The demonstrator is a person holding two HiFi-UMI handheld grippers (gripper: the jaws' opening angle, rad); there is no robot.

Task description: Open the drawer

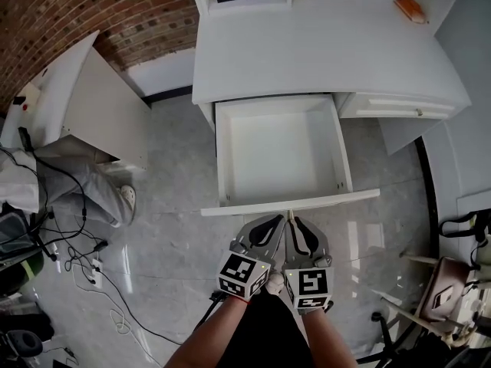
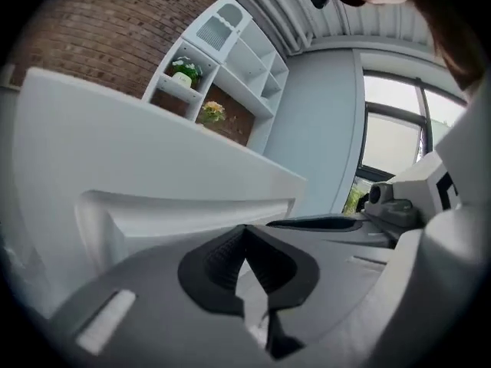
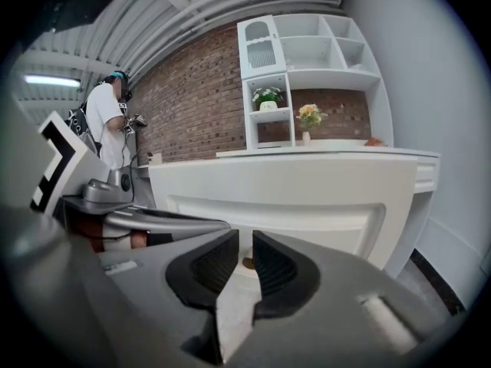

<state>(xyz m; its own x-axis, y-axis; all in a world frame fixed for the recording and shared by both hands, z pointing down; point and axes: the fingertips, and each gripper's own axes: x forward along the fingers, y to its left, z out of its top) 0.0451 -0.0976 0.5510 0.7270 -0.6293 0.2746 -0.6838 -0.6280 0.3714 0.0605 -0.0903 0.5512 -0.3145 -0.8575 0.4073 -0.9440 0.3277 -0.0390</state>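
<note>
White desk (image 1: 307, 52) on a grey floor (image 1: 176, 236), its drawer (image 1: 280, 152) pulled out. Left gripper (image 2: 245, 232) closed, empty; right gripper (image 3: 245, 244) jaws narrowly apart

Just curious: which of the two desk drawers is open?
The wide drawer in the middle, pulled out and empty; the narrow drawer to its right is shut.

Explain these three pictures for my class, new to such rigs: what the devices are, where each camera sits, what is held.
A person holds a two-jaw tool in each hand. The head view looks down from a camera on their head at a white desk with its drawer pulled out, empty. The other two pictures come from a camera riding on each tool. The left tool has its jaws together, holding nothing. The right tool has its jaws slightly apart; the drawer's knob shows through the gap, apparently ungripped.
</note>
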